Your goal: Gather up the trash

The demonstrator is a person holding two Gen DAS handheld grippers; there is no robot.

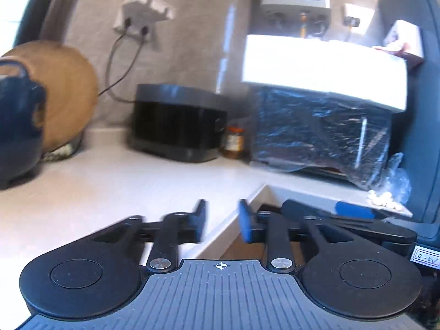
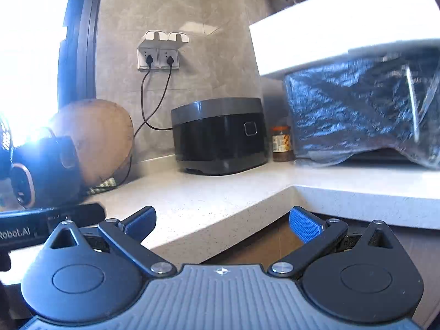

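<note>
Left wrist view: left gripper (image 1: 222, 221) hangs over the white table (image 1: 115, 181) edge, jaws narrowly parted and empty. Right gripper (image 2: 222, 224) jaws stand wide, empty. Small white scraps (image 1: 385, 198) lie beside the plastic-wrapped appliance (image 1: 321, 132).

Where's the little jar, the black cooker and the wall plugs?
jar (image 2: 281, 143), right wrist view, on its label
black cooker (image 2: 220, 137), right wrist view, front wall
wall plugs (image 2: 159, 60), right wrist view, socket plate
</note>
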